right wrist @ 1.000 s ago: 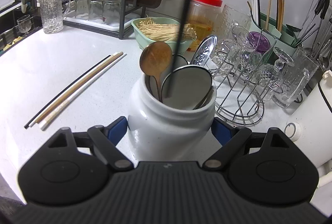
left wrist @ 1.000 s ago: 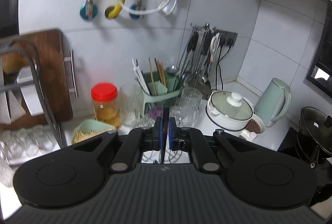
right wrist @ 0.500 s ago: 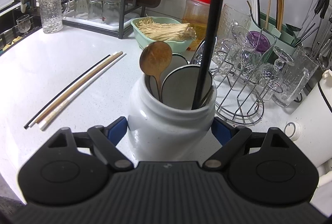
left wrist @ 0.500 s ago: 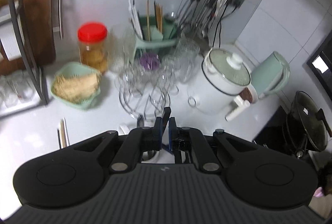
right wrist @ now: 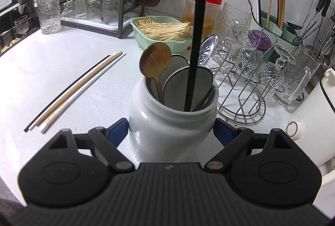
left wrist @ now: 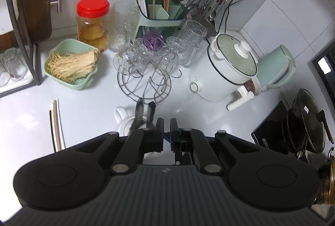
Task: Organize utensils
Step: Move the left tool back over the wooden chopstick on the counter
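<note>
My right gripper (right wrist: 171,130) is shut on a white ceramic jar (right wrist: 171,127), one blue pad on each side of it. The jar holds a wooden spoon (right wrist: 156,60), a metal spoon (right wrist: 207,48) and flat dark utensil heads. A long black utensil handle (right wrist: 199,27) comes down from above into the jar's mouth. My left gripper (left wrist: 166,131) is shut on that thin handle, right above the jar (left wrist: 123,121). Three loose chopsticks (right wrist: 73,92) lie on the white counter left of the jar, and the chopsticks (left wrist: 56,123) also show in the left wrist view.
A wire rack with glasses (right wrist: 240,100) stands just right of the jar. Behind it are a green basket of mushrooms (left wrist: 71,67), a red-lidded jar (left wrist: 93,21) and a green chopstick caddy (left wrist: 159,14). A white cooker (left wrist: 228,71) sits to the right, a dish rack (right wrist: 123,6) at back left.
The left gripper has tipped downward and sunk toward the jar. The black handle has slid deeper into the jar and stands more upright. The right gripper and jar have stayed still.
</note>
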`<state>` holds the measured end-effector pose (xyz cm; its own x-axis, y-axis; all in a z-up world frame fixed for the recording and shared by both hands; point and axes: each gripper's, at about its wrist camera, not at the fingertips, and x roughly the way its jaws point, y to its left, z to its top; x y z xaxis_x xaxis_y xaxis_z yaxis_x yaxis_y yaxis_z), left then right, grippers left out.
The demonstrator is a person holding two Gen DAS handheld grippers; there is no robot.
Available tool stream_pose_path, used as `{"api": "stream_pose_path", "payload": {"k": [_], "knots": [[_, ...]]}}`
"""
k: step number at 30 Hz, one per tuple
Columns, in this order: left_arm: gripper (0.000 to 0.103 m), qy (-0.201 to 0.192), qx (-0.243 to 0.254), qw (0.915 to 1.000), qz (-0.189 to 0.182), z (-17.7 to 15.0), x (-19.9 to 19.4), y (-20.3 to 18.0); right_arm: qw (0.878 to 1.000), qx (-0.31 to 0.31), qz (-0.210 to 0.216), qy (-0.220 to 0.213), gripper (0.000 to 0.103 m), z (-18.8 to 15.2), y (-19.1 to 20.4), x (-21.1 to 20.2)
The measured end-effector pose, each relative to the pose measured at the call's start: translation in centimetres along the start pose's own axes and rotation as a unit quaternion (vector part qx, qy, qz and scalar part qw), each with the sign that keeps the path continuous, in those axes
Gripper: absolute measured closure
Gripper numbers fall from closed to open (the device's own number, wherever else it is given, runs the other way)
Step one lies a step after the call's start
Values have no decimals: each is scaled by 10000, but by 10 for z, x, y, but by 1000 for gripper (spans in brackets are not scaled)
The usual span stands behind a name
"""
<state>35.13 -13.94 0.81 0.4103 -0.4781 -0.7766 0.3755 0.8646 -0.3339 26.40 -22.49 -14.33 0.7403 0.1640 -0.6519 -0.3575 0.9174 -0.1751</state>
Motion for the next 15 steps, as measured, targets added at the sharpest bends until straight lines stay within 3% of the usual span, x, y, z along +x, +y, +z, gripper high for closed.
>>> {"api": "stream_pose_path", "payload": {"k": [6,11,15], "knots": [[96,-416,27,9989,227,-4,-16,12,10000,39,2,-15,13,0,0,0],[95,-712,-369,9950,590,-18,-24,49,10000,89,-36,-11,13,1,1,1],[81,-877,-897,9889,793,-42,-26,91,9999,110,-76,-21,13,1,2,1]]}}
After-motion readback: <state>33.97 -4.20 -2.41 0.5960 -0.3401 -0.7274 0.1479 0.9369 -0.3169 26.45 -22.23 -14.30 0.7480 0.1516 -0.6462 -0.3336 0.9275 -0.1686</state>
